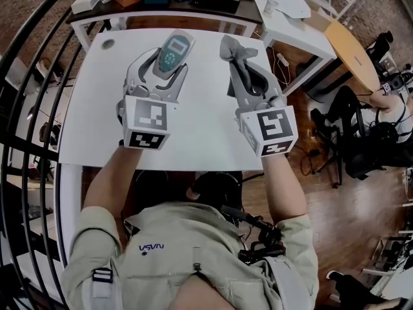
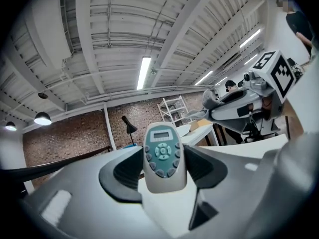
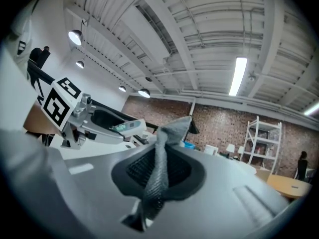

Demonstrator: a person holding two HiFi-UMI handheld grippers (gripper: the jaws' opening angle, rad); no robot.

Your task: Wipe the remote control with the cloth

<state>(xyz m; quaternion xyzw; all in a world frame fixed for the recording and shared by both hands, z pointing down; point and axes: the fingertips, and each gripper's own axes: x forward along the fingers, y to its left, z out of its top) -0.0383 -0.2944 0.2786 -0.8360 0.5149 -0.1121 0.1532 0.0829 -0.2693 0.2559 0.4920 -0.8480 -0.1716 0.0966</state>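
The remote control (image 1: 171,53) is light grey with a teal button panel and a small screen. My left gripper (image 1: 158,70) is shut on it and holds it above the white table (image 1: 90,108). In the left gripper view the remote control (image 2: 163,156) stands upright between the dark pads, buttons facing the camera. My right gripper (image 1: 240,63) is shut on a grey cloth (image 1: 233,49), whose end sticks out past the fingertips. The right gripper view shows the cloth (image 3: 160,171) pinched in a narrow twisted strip. Both grippers are held level, side by side and apart.
The white table's far edge meets a dark desk (image 1: 168,5) loaded with boxes and small items. A black railing (image 1: 26,76) curves along the left. Right of the table stand a round wooden table (image 1: 352,50) and office chairs (image 1: 348,134).
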